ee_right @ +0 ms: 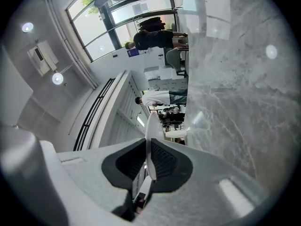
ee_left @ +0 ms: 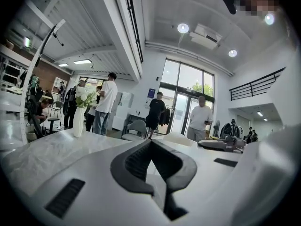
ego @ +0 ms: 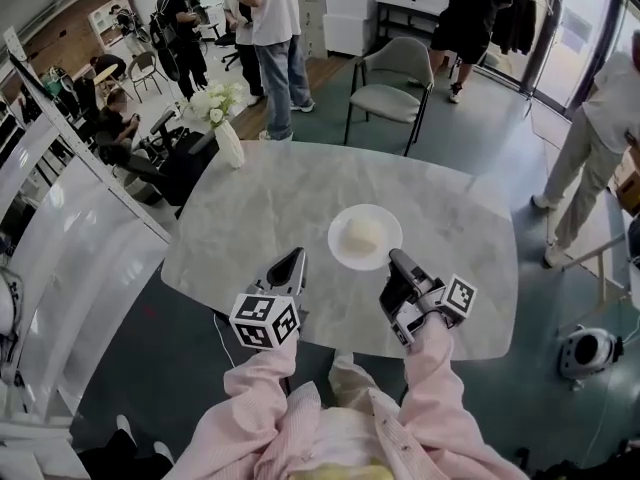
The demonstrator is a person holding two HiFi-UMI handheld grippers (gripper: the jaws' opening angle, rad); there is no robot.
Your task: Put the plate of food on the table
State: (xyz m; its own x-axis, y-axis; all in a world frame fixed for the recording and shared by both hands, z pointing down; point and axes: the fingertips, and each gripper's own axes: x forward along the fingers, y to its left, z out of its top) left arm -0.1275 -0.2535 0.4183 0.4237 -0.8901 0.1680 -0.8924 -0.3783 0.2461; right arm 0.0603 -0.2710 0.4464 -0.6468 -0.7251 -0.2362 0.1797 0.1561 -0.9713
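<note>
White round plate [ego: 346,252], level, with a pale rounded food mound [ego: 362,233] at its centre, over grey marble table [ego: 250,208], near its front edge, right of middle.

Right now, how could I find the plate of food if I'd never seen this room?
Find the big pale grey marble table. Near its front edge is a small round white plate with a pale round lump of food on it. Its neighbour, a white vase of flowers, stands at the far left corner; the plate is flat, with the right gripper pinching its rim.
</note>
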